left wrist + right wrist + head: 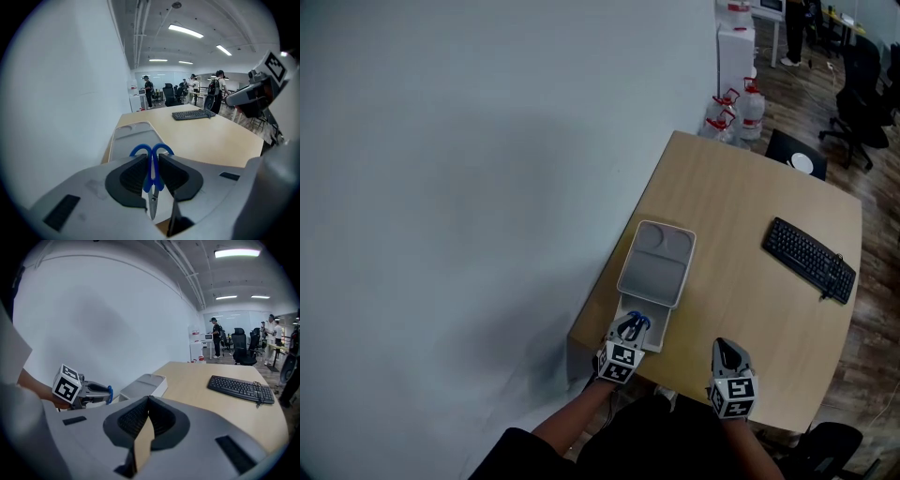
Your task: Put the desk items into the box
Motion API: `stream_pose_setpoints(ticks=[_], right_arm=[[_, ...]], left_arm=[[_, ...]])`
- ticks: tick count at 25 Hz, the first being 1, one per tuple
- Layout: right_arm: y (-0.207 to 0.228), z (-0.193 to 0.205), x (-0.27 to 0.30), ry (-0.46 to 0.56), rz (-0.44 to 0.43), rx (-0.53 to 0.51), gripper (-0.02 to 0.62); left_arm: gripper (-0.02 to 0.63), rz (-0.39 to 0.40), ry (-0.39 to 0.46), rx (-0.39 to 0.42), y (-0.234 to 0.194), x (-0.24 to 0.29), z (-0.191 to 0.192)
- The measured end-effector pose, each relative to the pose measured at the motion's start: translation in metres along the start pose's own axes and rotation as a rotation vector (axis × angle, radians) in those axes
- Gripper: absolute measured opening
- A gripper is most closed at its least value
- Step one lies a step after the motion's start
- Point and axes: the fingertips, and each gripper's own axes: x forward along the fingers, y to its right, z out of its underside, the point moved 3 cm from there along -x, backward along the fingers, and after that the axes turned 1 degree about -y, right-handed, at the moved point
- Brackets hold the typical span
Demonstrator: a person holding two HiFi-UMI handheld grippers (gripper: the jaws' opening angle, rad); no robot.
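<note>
My left gripper [632,327] is shut on blue-handled scissors [635,322] and hangs over the near end of the white box [657,304] at the desk's left edge. In the left gripper view the scissors [151,159] stand upright between the dark pads [131,176], handle loops pointing away and blades toward the camera, with the box's pale lid [133,136] lying beyond them. My right gripper [727,354] hovers over the desk's near edge, to the right of the box. Its jaws [149,411] meet at the tips with nothing between them. The right gripper view also catches the left gripper [93,392] beside the box [143,385].
A black keyboard [809,259] lies at the desk's right side. Water bottles [741,108] and a black office chair [862,84] stand past the far end. A white wall runs along the left. Several people stand in the far room.
</note>
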Motion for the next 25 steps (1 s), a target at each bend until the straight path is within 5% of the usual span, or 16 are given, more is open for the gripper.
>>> stream_pose_setpoints(ticks=[10, 19, 25], right_arm=[[0.033, 0.001, 0.018, -0.043, 0.015, 0.024, 0.060], [0.063, 0.000, 0.029, -0.063, 0.033, 0.031, 0.060], [0.078, 0.006, 0.028, -0.071, 0.055, 0.044, 0.060]], left_arm=[[0.078, 0.049, -0.104, 0.038, 0.012, 0.056, 0.009], [0.079, 0.023, -0.208, -0.060, 0.009, 0.078, 0.044], [0.080, 0.035, -0.252, -0.032, 0.014, 0.093, 0.055]])
